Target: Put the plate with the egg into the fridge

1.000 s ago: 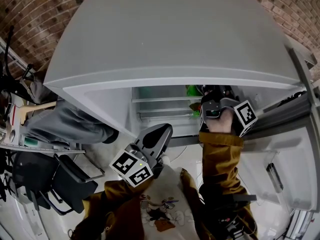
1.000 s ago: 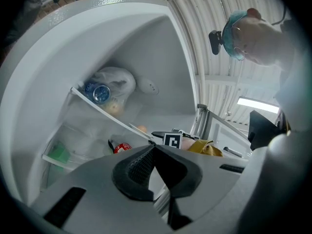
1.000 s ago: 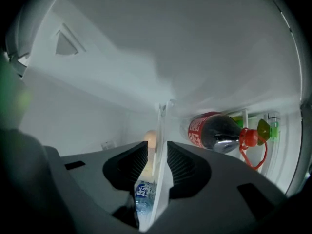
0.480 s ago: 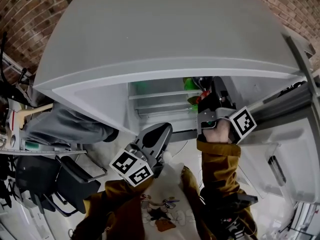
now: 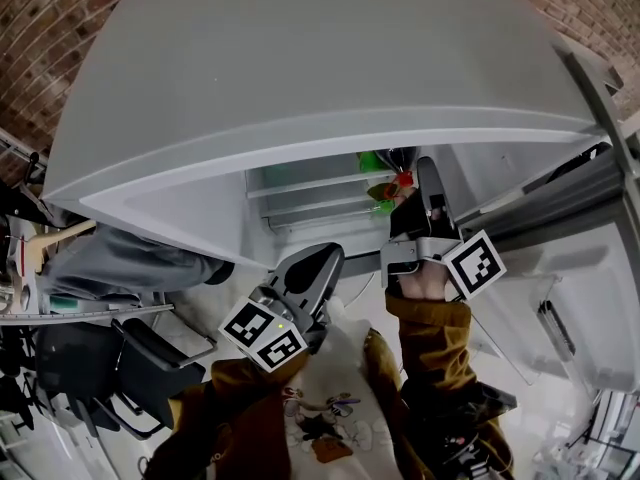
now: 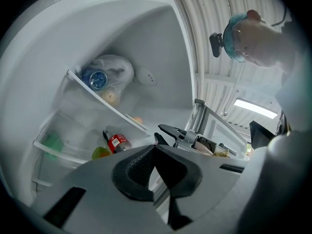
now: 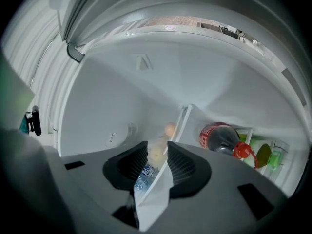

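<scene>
Seen from above, a person stands at an open grey fridge point(image 5: 330, 68). Its door point(image 5: 570, 298) is swung out to the right and a brick wall point(image 5: 60, 28) is behind it.

The right hand point(image 5: 425, 283) holds the right tongs point(image 5: 420, 178) inside the fridge, at the front end of the upper shelf point(image 6: 127, 116). In the right gripper view the pads of the right tongs point(image 7: 157, 152) are spread. A thin white edge runs between them, close against one pad and clear of the other. I cannot tell whether that edge is the plate's rim or the shelf's trim.

Just past the tips, a small round tan shape that looks like the egg point(image 7: 169, 129) lies on the upper shelf. In the left gripper view it shows near the shelf's front end. The plate itself cannot be made out against the white shelf.

Farther back on that shelf are a water bottle point(image 6: 96, 79) and a clear bag point(image 6: 117, 68). Below the shelf a cola bottle point(image 6: 117, 143) with a red label lies on its side, with green items point(image 6: 51, 141) nearby.

The left tongs point(image 5: 318, 263) are outside the fridge, in front of the person's chest. Their pads are pressed together with nothing between them.
</scene>
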### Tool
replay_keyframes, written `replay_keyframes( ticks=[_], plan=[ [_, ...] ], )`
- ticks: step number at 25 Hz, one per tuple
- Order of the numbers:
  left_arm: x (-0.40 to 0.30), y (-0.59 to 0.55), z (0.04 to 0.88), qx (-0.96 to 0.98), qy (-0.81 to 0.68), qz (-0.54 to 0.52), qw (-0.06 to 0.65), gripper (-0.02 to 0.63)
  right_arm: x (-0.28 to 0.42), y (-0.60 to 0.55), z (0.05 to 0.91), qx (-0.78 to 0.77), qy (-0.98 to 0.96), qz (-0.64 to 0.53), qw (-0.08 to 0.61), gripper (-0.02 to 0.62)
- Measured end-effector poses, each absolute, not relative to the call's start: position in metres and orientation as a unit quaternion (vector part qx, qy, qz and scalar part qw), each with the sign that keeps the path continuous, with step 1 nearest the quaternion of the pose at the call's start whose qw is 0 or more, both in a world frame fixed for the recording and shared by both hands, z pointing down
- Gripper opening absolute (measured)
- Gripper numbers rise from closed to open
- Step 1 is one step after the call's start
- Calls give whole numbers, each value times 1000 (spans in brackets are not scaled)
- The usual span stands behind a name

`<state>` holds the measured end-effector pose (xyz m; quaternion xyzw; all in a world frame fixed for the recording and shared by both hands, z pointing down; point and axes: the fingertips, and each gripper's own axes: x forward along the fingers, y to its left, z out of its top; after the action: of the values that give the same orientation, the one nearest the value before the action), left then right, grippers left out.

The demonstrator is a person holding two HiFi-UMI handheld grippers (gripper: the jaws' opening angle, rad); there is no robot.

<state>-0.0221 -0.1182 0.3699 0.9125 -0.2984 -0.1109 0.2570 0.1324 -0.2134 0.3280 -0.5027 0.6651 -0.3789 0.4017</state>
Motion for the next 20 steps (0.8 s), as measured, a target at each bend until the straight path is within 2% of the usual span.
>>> replay_keyframes(
  ticks=[15, 20],
  plan=[
    [-21, -121, 372, 911, -299, -110, 261, 8, 116, -195, 333, -560, 730, -249, 304, 112],
    [-21, -122, 372, 911, -301, -112, 260, 8, 110, -183, 343, -585, 752, -185, 241, 112]
  ],
)
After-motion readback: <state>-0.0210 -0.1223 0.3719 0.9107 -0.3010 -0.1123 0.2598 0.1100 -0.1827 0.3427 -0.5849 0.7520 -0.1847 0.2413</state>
